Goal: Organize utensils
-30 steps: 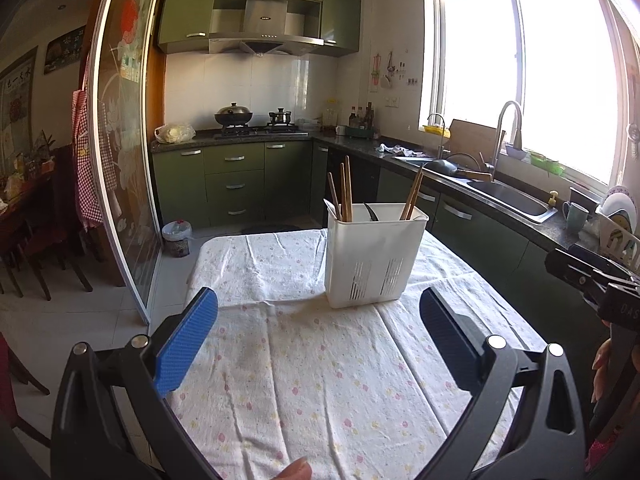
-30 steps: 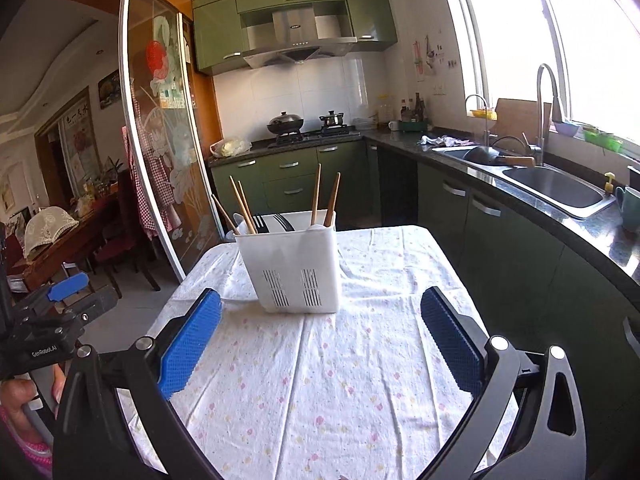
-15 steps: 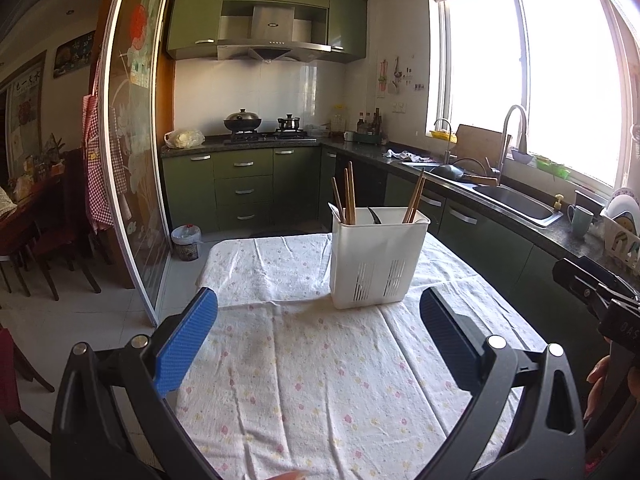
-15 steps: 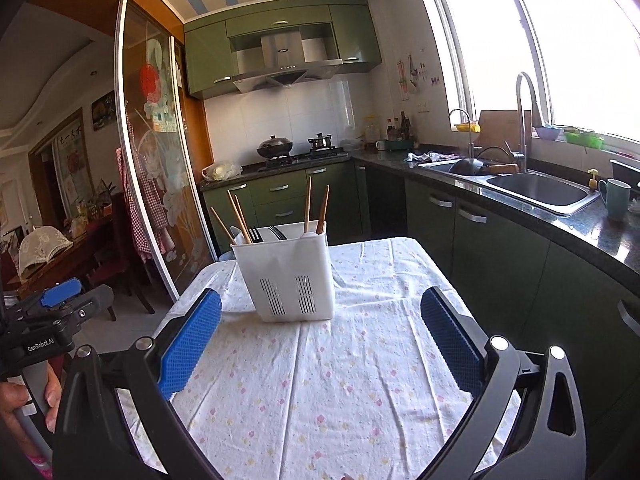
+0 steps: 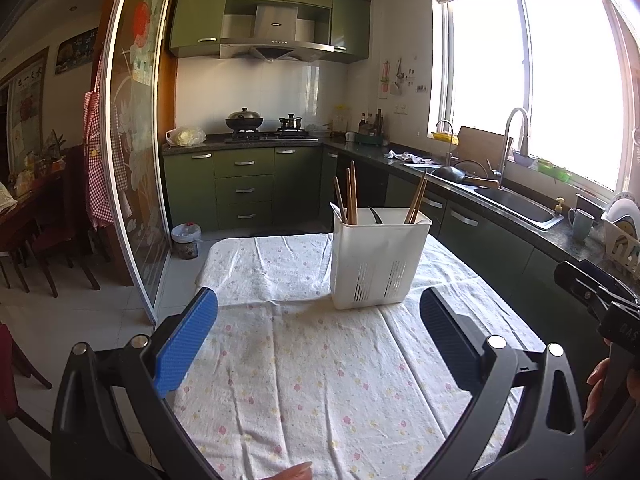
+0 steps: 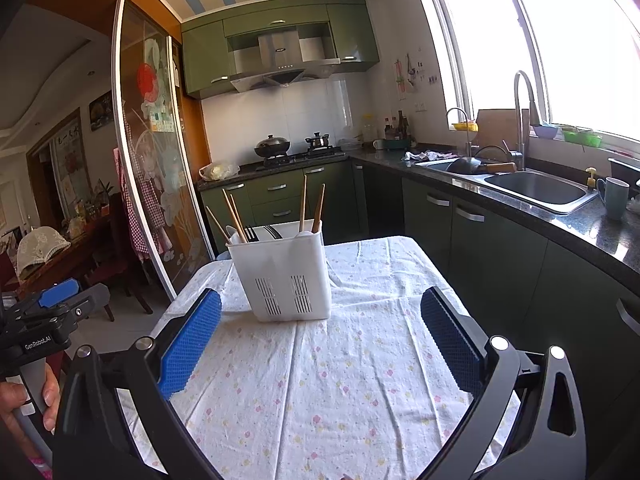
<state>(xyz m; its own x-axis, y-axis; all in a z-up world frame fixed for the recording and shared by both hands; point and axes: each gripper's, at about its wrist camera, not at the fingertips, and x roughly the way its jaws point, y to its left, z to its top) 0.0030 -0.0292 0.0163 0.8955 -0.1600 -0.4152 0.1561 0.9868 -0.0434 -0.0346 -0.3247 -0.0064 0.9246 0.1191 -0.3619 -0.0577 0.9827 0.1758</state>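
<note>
A white slotted utensil holder [image 5: 378, 256] stands upright on the far half of a table with a flowered white cloth [image 5: 320, 380]. It also shows in the right wrist view [image 6: 286, 272]. Wooden chopsticks [image 5: 351, 194] and dark fork tines [image 6: 260, 233] stick out of its top. My left gripper [image 5: 320, 320] is open and empty, above the cloth in front of the holder. My right gripper [image 6: 320, 320] is open and empty, also short of the holder.
Green kitchen cabinets and a stove [image 5: 264, 136] stand behind the table. A counter with a sink [image 6: 536, 188] runs along the right. A glass sliding door [image 5: 136, 160] is on the left. A small bin [image 5: 186, 240] sits on the floor.
Both grippers have tilted upward and drawn back a little, so the holder sits lower and farther in the views. Both stay open and empty.
</note>
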